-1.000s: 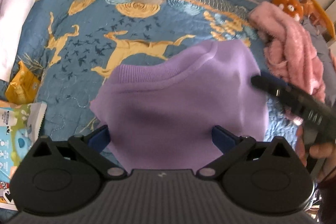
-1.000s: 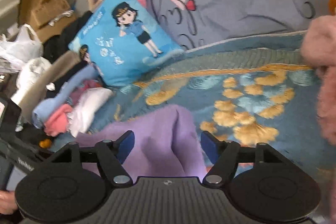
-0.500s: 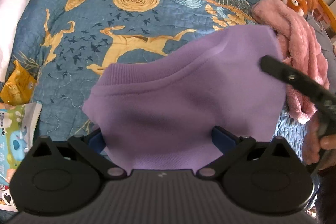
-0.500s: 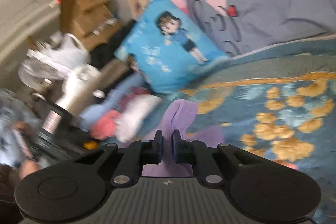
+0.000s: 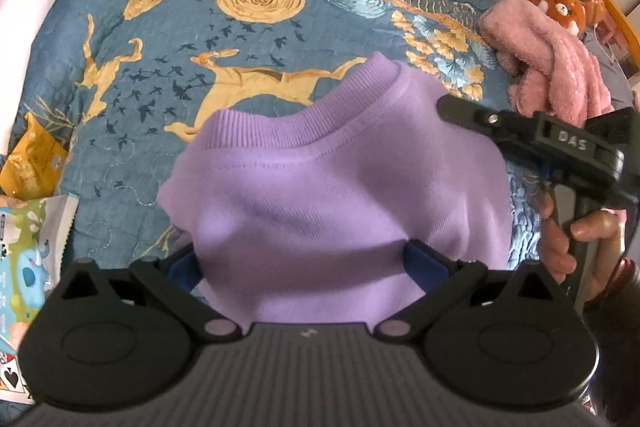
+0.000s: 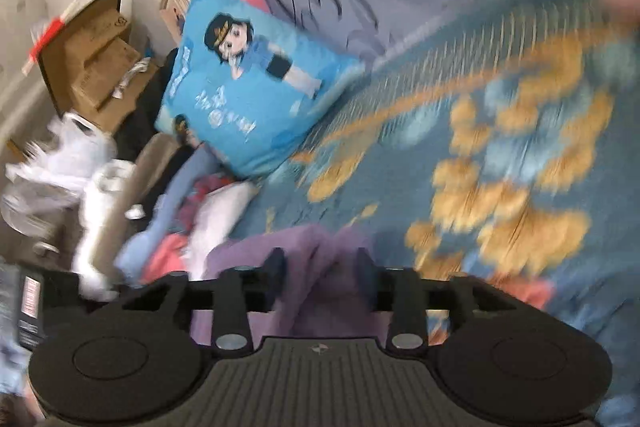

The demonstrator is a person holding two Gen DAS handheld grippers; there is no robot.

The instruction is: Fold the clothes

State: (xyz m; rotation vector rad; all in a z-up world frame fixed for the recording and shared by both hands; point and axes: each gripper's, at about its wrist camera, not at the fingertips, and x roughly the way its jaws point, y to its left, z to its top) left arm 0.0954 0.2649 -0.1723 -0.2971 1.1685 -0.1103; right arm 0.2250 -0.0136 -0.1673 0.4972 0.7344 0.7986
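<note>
Mid-fold: right gripper point(image 6: 320, 267) opening over the purple sweater point(image 5: 340, 195) (left gripper point(image 5: 308, 263) spread); next, regrip its edge.

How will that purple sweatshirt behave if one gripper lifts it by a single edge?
The purple sweatshirt probably flops and drapes: it already bulges and creases softly on the quilt. Its thick ribbed collar suggests some weight, so the far side would likely drag. Fleecy fabric should grip well.
</note>
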